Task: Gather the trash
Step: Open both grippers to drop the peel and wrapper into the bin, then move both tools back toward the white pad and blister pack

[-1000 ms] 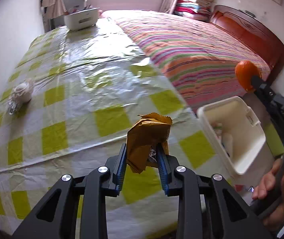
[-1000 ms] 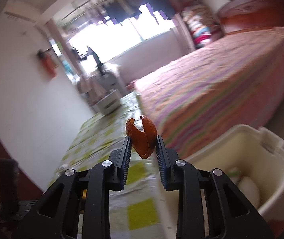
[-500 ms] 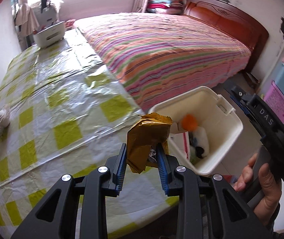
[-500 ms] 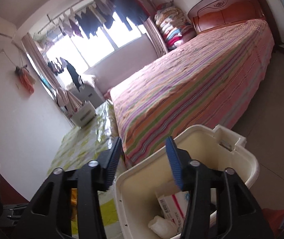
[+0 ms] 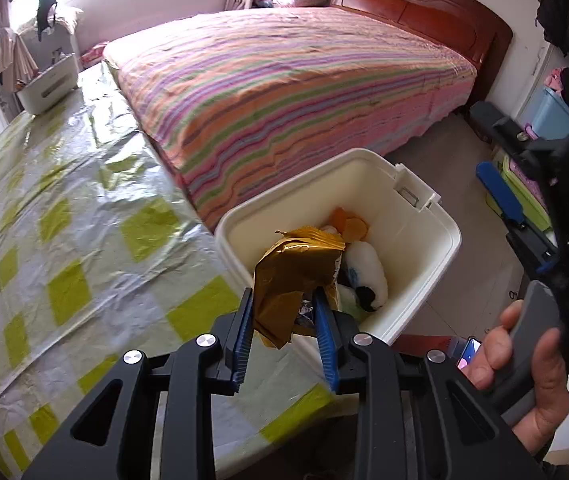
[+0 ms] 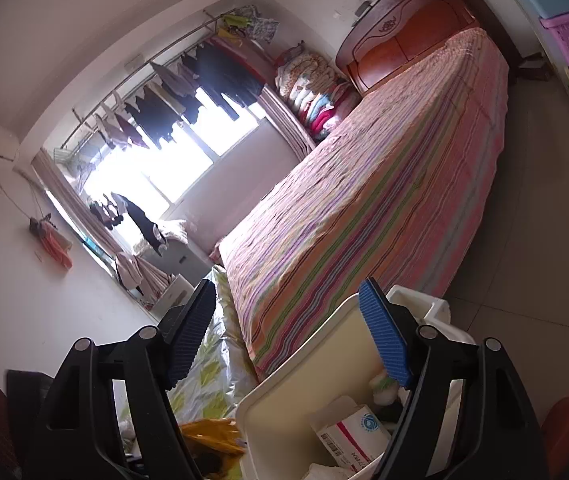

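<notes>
Left gripper (image 5: 286,330) clenched on crumpled gold wrapper (image 5: 296,276), poised over near rim of white bin (image 5: 436,224). In bin, toward one o'clock of wrapper: orange peel (image 5: 350,222), white wad, possibly tissue. Right gripper (image 6: 288,332) empty, jaws opening above bin (image 6: 284,408); small carton (image 6: 354,434) inside.
</notes>
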{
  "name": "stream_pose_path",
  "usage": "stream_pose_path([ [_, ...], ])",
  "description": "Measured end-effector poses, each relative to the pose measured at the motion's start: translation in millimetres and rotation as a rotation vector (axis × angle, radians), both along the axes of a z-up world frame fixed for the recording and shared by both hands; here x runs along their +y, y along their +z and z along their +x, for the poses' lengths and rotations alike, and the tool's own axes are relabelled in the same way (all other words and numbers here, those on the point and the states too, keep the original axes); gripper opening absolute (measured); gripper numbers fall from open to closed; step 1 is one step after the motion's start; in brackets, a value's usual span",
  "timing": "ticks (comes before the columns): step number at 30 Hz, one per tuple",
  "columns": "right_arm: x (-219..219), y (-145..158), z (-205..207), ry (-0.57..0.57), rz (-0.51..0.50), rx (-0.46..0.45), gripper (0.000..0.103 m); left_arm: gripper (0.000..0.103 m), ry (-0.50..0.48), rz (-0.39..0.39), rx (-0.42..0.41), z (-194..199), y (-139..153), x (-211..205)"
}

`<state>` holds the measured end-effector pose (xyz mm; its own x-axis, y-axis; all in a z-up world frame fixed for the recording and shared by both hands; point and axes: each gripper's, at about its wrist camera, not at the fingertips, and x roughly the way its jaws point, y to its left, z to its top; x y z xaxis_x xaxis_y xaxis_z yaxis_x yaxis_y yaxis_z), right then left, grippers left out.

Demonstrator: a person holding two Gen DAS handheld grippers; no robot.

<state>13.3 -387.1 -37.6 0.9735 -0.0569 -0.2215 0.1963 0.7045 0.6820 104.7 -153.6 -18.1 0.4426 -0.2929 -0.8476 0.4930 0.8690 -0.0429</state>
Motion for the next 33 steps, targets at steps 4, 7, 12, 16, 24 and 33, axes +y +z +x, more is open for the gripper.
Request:
stream_pose_path([
  [4,3,-8,-3,-0.007,0.023,-0.003,0.075,0.028,-0.013,0.022,0.017,4,-9,-12],
  [7,3,-11,2,-0.005,0.040,-0.002,0.076,0.030,-0.023,0.038,0.029,7,-15,-20],
  [12,-3,-13,3,0.005,0.054,-0.004,0.077,0.031,-0.035,0.053,0.044,10,-23,-30],
  [16,-7,-13,1,0.008,0.059,-0.009,0.077,0.033,-0.044,0.062,0.051,11,-26,-37],
  [24,-10,-11,-3,0.004,0.066,-0.010,0.077,0.065,-0.072,0.086,0.038,9,-23,-46],
  [33,6,-8,6,0.039,0.039,0.009,0.078,0.065,-0.015,0.024,-0.003,2,-3,-12],
])
